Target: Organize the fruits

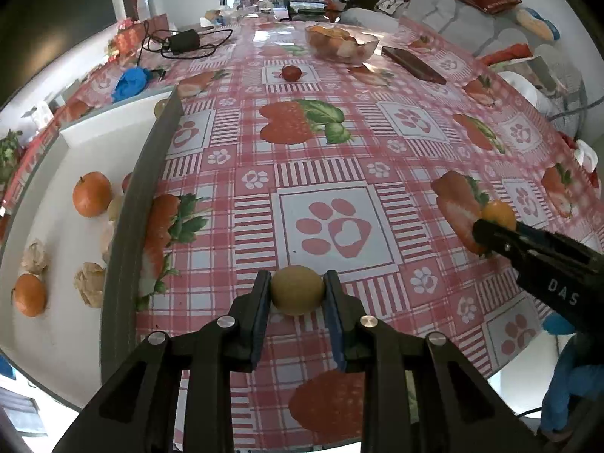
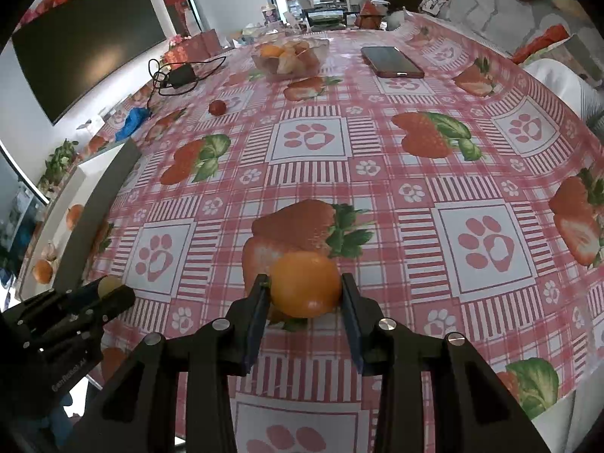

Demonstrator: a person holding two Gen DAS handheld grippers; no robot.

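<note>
Black finger linkages with silver pivot screws fill the bottom of each wrist view. Left gripper [image 1: 297,290]: jaws clamped on a small yellow-green round fruit [image 1: 297,289], both blue pads pressing its sides, held over the tablecloth [image 1: 377,143]. Right gripper [image 2: 305,290]: jaws clamped on an orange [image 2: 305,284], one pad at each side of it, above a printed strawberry.

Position relative to the left jaws:
- Left of them: white tray [image 1: 53,343] with a dark grey wall, touching the tablecloth edge. It contains two oranges [image 1: 91,194], several pale wrinkled fruits [image 1: 90,283] and further items partly hidden by the wall
- Ahead, well apart: small red fruit [image 1: 291,73] on a paw-print square
- Farther ahead: clear bowl [image 1: 341,42] holding orange and pale fruits
- Right of the bowl: phone [image 1: 413,64] in a red case, lying flat
- Ahead and left: black power adapter [image 1: 184,42] with coiled cable; blue crumpled item [image 1: 130,82] near the tray's far end

Both grippers are near each other, each visible in the other's view
</note>
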